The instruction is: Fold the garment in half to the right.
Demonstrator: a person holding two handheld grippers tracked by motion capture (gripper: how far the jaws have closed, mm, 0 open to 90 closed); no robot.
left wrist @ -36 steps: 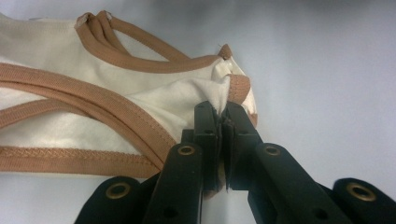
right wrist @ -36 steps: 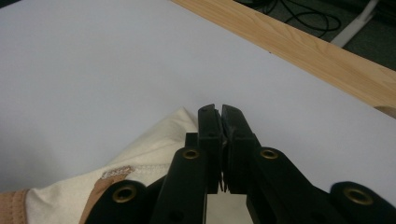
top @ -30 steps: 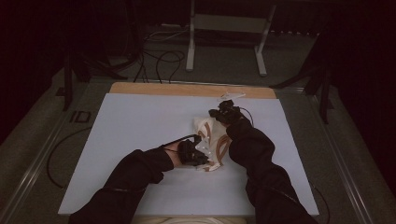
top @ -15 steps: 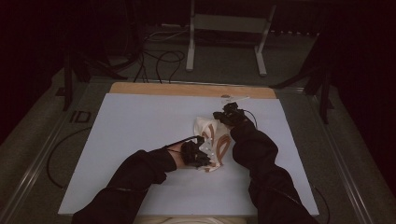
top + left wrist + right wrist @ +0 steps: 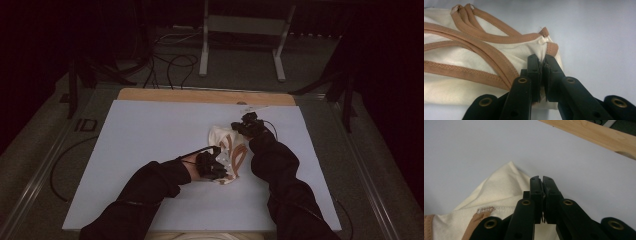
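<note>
A cream garment [image 5: 231,150] with brown trim lies crumpled on the pale blue table top [image 5: 150,140], right of centre. My left gripper [image 5: 220,169] is at its near left edge. In the left gripper view the jaws [image 5: 542,58] are shut on the garment's cream edge [image 5: 474,55], beside a brown-trimmed corner with a white snap. My right gripper [image 5: 241,128] is at the garment's far right corner. In the right gripper view its jaws [image 5: 542,180] are pressed together low over the cream fabric [image 5: 499,187], with a thin fold pinched between them.
A wooden strip [image 5: 200,96] [image 5: 594,135] borders the table's far edge. Beyond it stand a metal frame [image 5: 245,30] and loose cables [image 5: 170,60] on the dark floor. Both dark sleeves come in from the bottom. Bare table top lies to the left and near side.
My right gripper has sunk a little and come nearer to me with the garment's far corner. The left gripper has stayed where it was.
</note>
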